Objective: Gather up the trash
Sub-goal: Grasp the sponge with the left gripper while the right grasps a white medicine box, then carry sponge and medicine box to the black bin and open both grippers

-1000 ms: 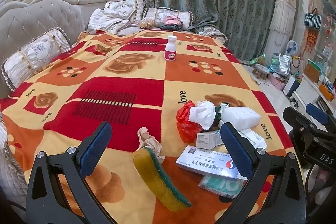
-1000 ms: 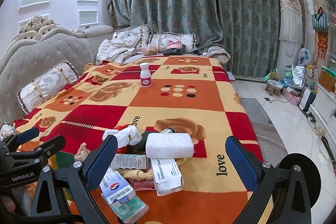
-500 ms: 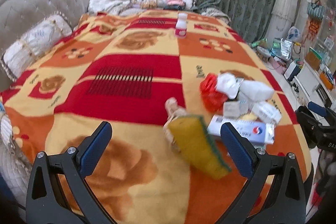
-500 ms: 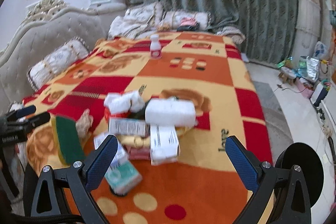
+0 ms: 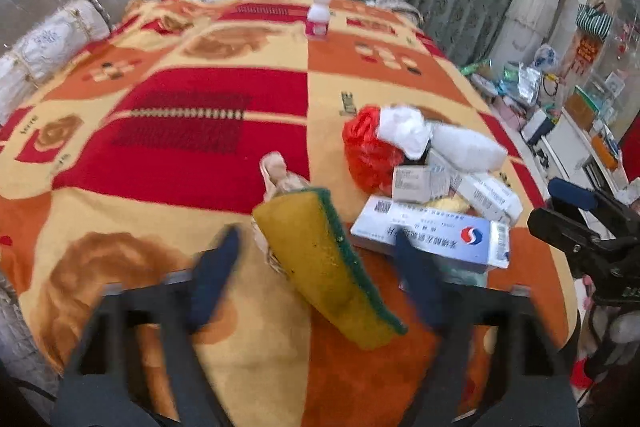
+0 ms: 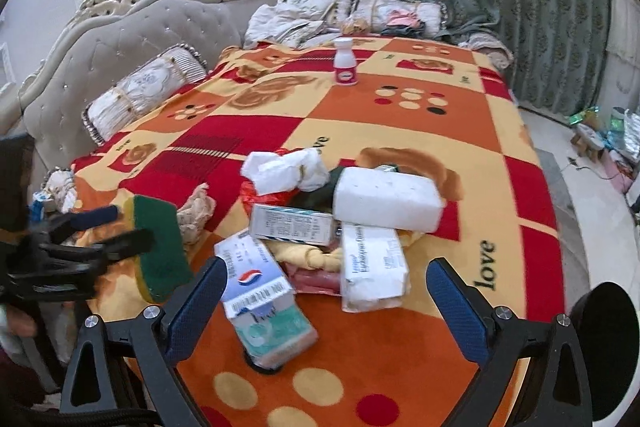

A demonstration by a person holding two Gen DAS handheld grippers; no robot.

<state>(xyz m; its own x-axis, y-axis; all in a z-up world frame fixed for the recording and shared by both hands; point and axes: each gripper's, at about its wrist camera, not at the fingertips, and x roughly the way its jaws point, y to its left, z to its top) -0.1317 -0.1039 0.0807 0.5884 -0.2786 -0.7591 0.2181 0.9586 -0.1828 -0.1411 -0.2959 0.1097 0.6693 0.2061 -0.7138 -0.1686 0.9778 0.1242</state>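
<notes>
Yellow rectangular sponge with a green scouring face point(image 5: 320, 267) lay lengthwise between the closing left gripper point(image 5: 316, 267) (pads not touching); right gripper point(image 6: 340, 307) gaped open.

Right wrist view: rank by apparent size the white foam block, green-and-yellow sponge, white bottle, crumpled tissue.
1. White foam block
2. Green-and-yellow sponge, close behind; it sits nearer the camera, so the true order is unsure
3. Crumpled tissue
4. White bottle, smallest, but it stands farthest away
</notes>
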